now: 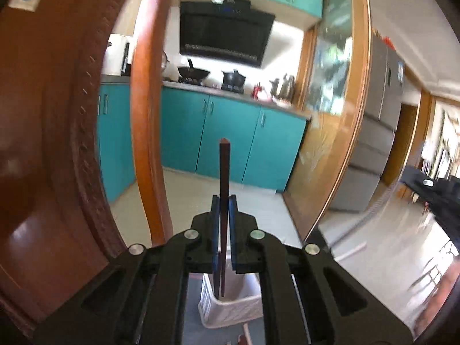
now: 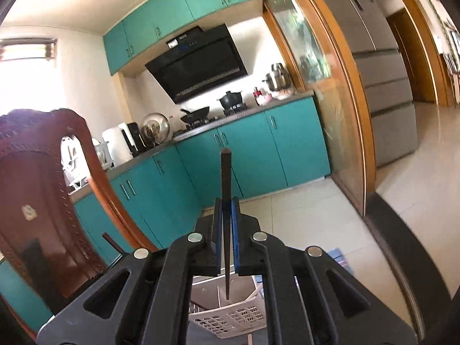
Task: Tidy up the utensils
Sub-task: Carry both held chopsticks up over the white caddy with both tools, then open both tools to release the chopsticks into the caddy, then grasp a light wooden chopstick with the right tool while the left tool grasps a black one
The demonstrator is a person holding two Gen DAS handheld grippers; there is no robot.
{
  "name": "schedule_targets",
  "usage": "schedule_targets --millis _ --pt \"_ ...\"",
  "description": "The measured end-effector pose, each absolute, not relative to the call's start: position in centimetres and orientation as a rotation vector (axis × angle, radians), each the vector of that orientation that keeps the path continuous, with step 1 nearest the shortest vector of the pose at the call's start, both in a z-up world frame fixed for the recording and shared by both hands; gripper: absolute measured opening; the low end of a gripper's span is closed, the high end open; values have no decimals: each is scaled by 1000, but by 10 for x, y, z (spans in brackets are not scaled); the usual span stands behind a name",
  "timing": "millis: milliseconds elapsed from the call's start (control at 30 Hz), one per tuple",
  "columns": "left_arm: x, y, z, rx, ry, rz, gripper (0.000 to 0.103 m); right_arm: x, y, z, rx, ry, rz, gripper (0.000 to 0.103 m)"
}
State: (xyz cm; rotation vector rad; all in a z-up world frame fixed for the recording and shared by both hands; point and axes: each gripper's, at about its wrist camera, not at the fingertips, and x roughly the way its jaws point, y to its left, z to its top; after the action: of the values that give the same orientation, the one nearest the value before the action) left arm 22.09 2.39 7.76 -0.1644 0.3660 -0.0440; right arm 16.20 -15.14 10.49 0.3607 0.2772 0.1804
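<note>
Left gripper: our left gripper (image 1: 224,201) is clamped on a dark red-brown chopstick (image 1: 223,166), its blue pads pressed against the stick's sides.
Right gripper: our right gripper (image 2: 226,204) is likewise closed on a darker chopstick (image 2: 226,178).
Basket: below each tool we see a white perforated plastic basket (image 1: 230,307) (image 2: 230,319); both sticks' lower tips hang just over its opening, and we cannot tell whether they touch it.
Loose pieces: near the basket's foot in the left view we see a pale stick (image 1: 246,333), partly cut off by the tool.
Obstruction: a carved wooden chair back (image 1: 57,115) (image 2: 37,201) stands close on the left, blocking much of that side.
Orientation: each chopstick runs lengthwise along its gripper's fingers, blunt square end pointing away from us, narrow tip pointing back down toward the basket.
Look: both are slim, straight and tapered.
Beyond: teal cabinets (image 1: 230,135) (image 2: 244,149), a black range hood (image 1: 224,34) (image 2: 198,66), pots on the stove and a grey fridge (image 2: 382,80).
</note>
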Motion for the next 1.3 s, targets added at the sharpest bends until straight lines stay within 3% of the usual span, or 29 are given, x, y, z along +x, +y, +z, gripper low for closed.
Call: schedule_targets --millis 300,367,433,467,667,733,800,900,1133,1300 --pt "220 8 62 -94 398 -55 7 184 -134 62 300 414 192 8" --pt "211 12 63 -98 384 -54 13 177 -135 65 283 401 180 26" --pt "197 17 67 -103 361 -57 21 161 -140 68 285 380 183 37" --pt "191 19 70 -109 345 -61 25 153 -143 69 286 369 188 37" --pt "143 29 66 -99 295 -55 26 91 -154 53 229 256 206 37" --pt "135 29 52 -96 337 -75 26 102 -144 24 156 422 216 37" --pt "135 25 31 -62 414 -78 26 133 -126 -25 80 695 248 28" --pt "145 22 6 -46 516 -67 26 160 -106 -84 34 941 263 22" --pt "162 20 -40 -54 724 -64 26 172 -75 -131 -44 1101 296 22" --pt "176 29 -64 -99 872 -49 26 178 -70 -140 -11 1117 308 23"
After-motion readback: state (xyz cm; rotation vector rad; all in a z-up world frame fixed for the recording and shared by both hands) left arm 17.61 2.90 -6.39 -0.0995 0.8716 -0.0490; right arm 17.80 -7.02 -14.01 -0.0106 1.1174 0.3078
